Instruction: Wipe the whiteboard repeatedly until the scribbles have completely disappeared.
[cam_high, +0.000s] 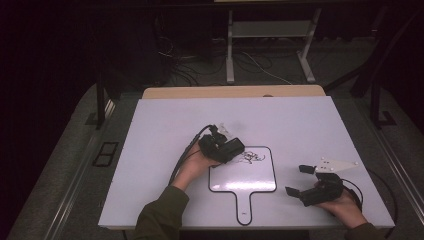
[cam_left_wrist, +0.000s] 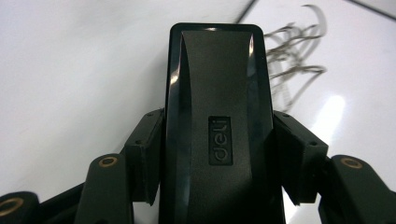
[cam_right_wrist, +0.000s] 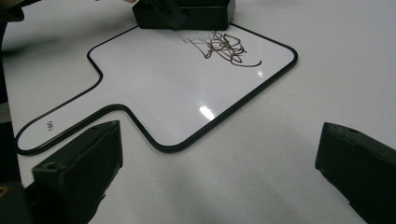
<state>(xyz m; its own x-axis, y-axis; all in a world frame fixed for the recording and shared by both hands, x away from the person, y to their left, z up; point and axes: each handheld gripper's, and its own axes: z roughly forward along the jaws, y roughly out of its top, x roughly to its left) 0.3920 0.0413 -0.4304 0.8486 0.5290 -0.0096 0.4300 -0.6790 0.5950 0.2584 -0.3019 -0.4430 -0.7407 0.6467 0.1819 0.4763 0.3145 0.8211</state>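
A paddle-shaped whiteboard (cam_high: 245, 179) with a black rim lies flat at mid-table, its handle toward me. A dark scribble (cam_high: 251, 158) marks its upper part. My left gripper (cam_high: 220, 147) is shut on a black "deli" eraser (cam_high: 233, 147) at the board's top left corner. In the left gripper view the eraser (cam_left_wrist: 218, 93) sits between both jaws of the left gripper (cam_left_wrist: 219, 158), with the scribble (cam_left_wrist: 294, 60) just beyond on the right. My right gripper (cam_high: 297, 180) rests open to the right of the board. In the right gripper view, the right gripper (cam_right_wrist: 219, 177) faces the whiteboard (cam_right_wrist: 177, 98), scribble (cam_right_wrist: 225, 49) and eraser (cam_right_wrist: 187, 14).
The white table (cam_high: 300, 125) has bare surface all around the board. A wooden strip (cam_high: 235, 92) runs along its far edge. Beyond it the dark floor carries cables (cam_high: 185, 70) and a metal stand (cam_high: 270, 40).
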